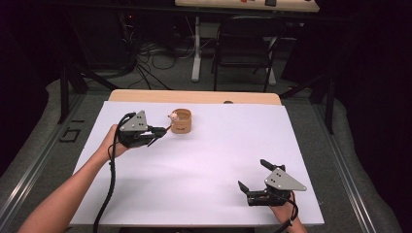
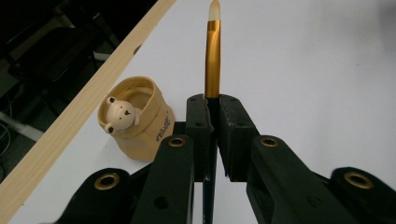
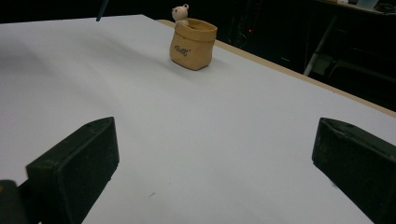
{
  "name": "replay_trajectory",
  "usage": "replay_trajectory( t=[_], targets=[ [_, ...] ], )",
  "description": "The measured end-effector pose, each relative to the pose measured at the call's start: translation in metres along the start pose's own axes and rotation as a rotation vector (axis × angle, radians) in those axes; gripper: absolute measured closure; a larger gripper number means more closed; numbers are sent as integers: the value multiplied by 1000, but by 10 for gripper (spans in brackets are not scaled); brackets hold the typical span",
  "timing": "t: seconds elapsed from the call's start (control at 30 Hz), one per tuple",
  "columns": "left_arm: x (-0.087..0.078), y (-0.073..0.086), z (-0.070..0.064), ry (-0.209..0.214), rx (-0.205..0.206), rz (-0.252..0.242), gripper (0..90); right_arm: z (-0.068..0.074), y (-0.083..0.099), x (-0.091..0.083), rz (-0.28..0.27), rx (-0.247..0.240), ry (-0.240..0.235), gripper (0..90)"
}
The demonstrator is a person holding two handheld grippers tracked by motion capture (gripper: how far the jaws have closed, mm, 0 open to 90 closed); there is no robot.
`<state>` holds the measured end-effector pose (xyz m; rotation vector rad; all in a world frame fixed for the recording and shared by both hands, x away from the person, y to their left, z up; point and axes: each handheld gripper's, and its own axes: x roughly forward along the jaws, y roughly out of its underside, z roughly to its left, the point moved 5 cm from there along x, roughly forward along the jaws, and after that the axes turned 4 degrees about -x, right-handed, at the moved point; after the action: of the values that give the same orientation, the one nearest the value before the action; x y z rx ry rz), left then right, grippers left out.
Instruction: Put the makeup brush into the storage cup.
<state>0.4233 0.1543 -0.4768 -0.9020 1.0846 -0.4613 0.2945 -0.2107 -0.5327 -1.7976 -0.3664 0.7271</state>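
A tan sack-shaped holder (image 1: 181,121) with a small bear figure (image 2: 118,115) on its rim stands on the white sheet (image 1: 204,160) near the far edge. My left gripper (image 1: 160,131) hovers just left of the holder, shut on a slim gold-and-black pen (image 2: 212,51) whose pale tip points away from the jaws. In the left gripper view the holder (image 2: 140,120) sits to the left of the jaws. My right gripper (image 1: 256,175) rests open near the front right of the sheet, nothing between its fingers. The holder (image 3: 193,43) stands far off in the right gripper view.
The sheet covers a wooden table whose far edge (image 1: 194,96) shows behind the holder. A black folding chair (image 1: 245,43) and floor cables (image 1: 150,58) lie beyond the table. Bare white sheet stretches between the two grippers.
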Motion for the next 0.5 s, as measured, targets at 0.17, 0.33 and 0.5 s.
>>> replay_trajectory(
  t=[0.17,0.33,0.5],
  targets=[
    [3,-3,1,-22,-47,-37,833,0,0,0,0,2,2,1],
    [6,-4,2,-44,-90,-70,833,0,0,0,5,-2,2,1],
    [7,-5,3,-71,-133,-91,833,0,0,0,6,-2,0,1]
  ],
)
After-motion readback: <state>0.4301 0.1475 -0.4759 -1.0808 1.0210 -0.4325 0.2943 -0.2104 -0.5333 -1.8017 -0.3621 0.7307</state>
